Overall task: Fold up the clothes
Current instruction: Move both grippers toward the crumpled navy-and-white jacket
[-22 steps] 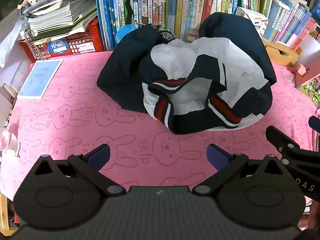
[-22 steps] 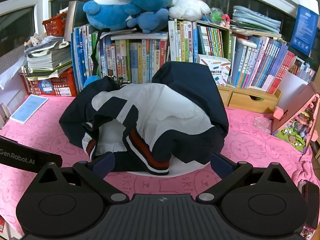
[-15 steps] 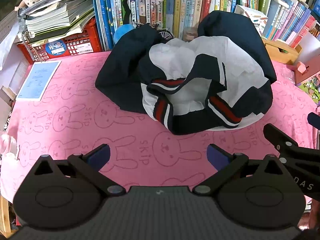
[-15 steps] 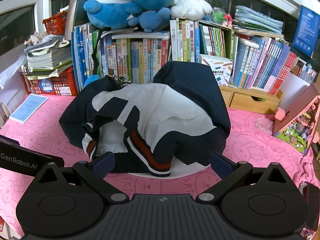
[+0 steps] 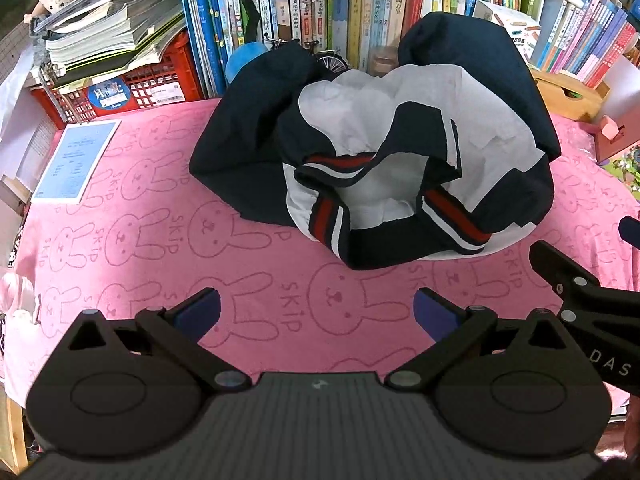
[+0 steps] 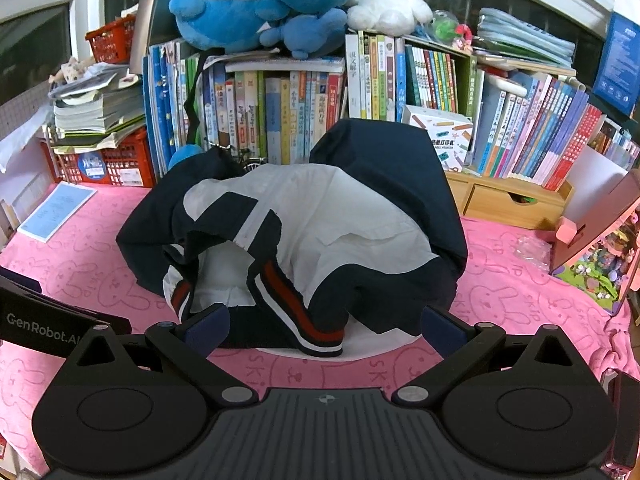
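Jacket (image 5: 400, 152) heaped mid-table on pink cloth (image 5: 168, 240), at 12 o'clock from left gripper (image 5: 316, 310), a stretch of cloth between. Crumpled, not folded: white lining turned out, navy shell bunched up behind, red-striped ribbed hem looping at the near edge. No flat panel, no squared edge anywhere. In the right view, jacket (image 6: 312, 240) just beyond right gripper (image 6: 324, 330), striped hem between the tips at 12 o'clock, contact not clear. Both tongs released, spread wide, nothing pinched. Folding all left to do as it lies: spread flat, sleeves in, halve. Sleeves not traceable in the heap. Books (image 6: 280, 112) close behind at 12, blue paper (image 5: 76, 160) at 10 o'clock on the cloth.
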Action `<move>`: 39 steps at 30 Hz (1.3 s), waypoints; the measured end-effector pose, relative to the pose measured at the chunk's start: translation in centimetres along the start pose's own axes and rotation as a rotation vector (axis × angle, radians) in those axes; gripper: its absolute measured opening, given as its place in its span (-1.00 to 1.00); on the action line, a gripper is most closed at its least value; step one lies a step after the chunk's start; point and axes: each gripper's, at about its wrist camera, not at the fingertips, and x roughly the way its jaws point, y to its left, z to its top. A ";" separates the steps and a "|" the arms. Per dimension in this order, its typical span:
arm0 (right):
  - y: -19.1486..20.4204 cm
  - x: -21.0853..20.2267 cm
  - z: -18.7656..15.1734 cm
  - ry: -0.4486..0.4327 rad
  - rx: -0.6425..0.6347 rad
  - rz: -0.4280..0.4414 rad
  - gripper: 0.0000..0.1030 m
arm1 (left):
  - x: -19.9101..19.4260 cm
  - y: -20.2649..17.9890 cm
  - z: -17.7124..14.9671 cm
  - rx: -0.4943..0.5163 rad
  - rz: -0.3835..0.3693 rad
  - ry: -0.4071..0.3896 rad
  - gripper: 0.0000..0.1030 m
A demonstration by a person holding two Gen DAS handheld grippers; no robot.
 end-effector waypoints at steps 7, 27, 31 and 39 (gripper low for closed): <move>0.1 0.4 0.2 0.005 -0.005 -0.004 1.00 | 0.4 0.2 0.4 -0.013 0.002 0.014 1.00; 0.2 1.9 0.8 0.034 -0.020 -0.024 1.00 | 1.5 0.7 1.1 -0.039 0.012 0.056 1.00; 0.2 2.2 0.9 0.039 -0.021 -0.023 1.00 | 1.7 0.9 1.2 -0.046 0.015 0.063 1.00; 0.3 2.7 1.1 0.050 -0.028 -0.019 1.00 | 2.0 1.2 1.3 -0.065 0.023 0.077 1.00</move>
